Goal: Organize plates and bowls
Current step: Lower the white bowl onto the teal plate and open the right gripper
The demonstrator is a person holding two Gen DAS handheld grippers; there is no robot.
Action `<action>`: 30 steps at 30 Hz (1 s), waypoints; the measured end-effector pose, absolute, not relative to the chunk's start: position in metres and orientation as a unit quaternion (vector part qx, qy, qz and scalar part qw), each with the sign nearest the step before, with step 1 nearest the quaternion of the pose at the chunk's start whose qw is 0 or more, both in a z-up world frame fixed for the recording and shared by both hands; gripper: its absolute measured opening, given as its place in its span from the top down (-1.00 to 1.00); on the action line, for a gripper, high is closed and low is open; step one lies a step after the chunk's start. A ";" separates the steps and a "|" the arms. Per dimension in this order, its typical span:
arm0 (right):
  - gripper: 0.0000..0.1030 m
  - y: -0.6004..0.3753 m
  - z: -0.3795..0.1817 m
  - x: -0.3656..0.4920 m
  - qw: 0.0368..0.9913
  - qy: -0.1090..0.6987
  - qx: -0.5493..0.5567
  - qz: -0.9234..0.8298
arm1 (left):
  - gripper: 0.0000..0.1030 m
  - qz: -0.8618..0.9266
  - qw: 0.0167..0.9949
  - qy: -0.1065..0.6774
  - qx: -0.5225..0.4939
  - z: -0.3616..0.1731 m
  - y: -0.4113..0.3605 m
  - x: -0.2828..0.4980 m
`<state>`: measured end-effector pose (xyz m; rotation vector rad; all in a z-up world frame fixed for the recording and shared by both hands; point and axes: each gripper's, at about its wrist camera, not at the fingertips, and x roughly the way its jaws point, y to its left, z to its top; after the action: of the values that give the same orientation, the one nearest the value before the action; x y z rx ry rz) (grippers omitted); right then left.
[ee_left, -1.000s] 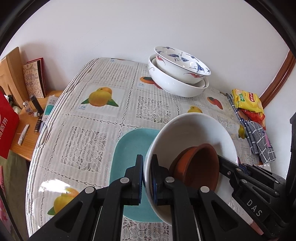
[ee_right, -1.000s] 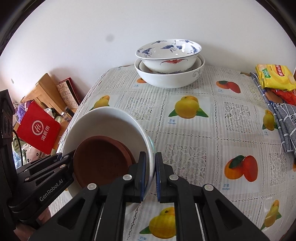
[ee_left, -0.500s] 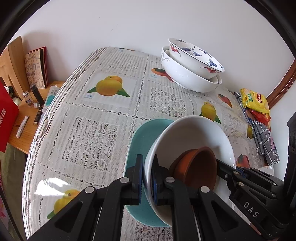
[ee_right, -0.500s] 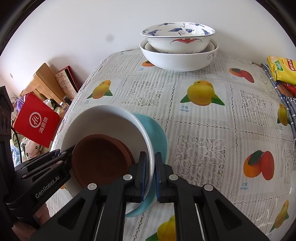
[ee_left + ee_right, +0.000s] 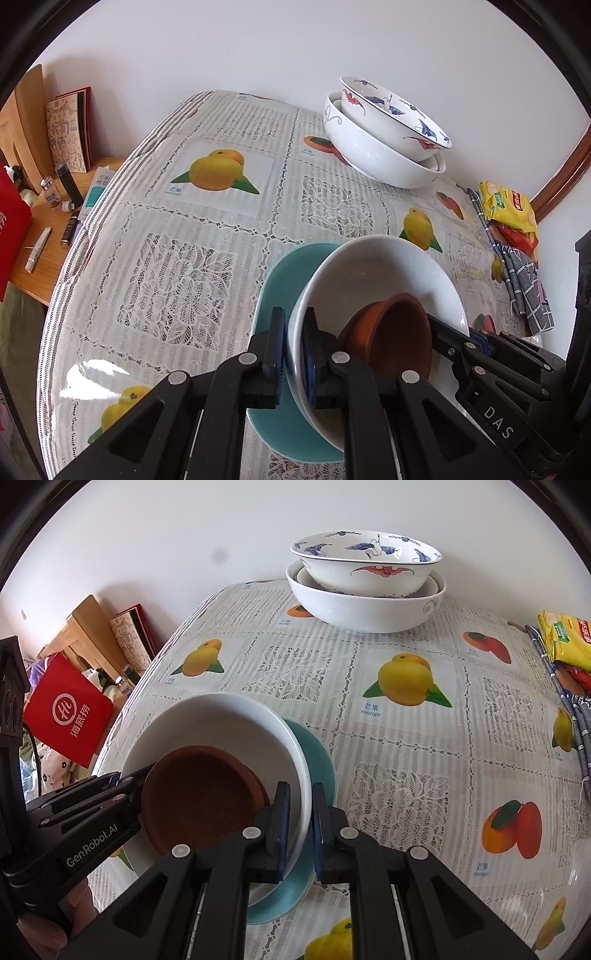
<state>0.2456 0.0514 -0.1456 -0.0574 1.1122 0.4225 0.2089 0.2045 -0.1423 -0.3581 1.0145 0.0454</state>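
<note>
Both hand-held grippers are clamped on the rim of the same white bowl [image 5: 384, 273], one on each side. The left hand-held gripper [image 5: 293, 354] has its blue pads pinched tight over the bowl's near-left edge, one pad inside the wall and one outside. The right hand-held gripper [image 5: 298, 827] grips the opposite edge the same way, its jaws nearly closed with only the thin wall between them. Inside the white bowl sits a smaller terracotta-brown bowl [image 5: 199, 797], leaning against the inner wall. The white bowl is tilted and sits over a teal plate [image 5: 280, 284] that lies flat on the surface [image 5: 184, 266], which is covered by a lace-patterned cloth printed with mangoes; I cannot tell whether the bowl's base is touching the plate. Well apart, at the far side near the wall, a blue-and-white patterned bowl [image 5: 365, 563] is nested in a large white bowl [image 5: 369, 609]. At the right edge of the cloth lie a yellow snack packet [image 5: 508, 205] and a grey checked cloth [image 5: 528, 291]. Beyond the left edge, a lower wooden shelf holds a red bag [image 5: 68, 710] and small bottles.
</note>
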 end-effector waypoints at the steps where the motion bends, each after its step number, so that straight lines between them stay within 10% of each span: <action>1: 0.79 0.051 -0.146 0.246 0.827 0.524 -0.027 0.200 | 0.81 0.021 0.858 0.484 -0.172 -0.142 0.205 0.209; 30: 0.18 0.023 -0.112 0.198 0.852 0.486 -0.043 0.189 | 0.15 0.026 0.865 0.468 -0.178 -0.113 0.203 0.156</action>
<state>0.1982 0.0233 -0.1116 -0.0909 1.0232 0.3970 0.1557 0.2034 -0.1131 -0.3737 0.9797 0.0548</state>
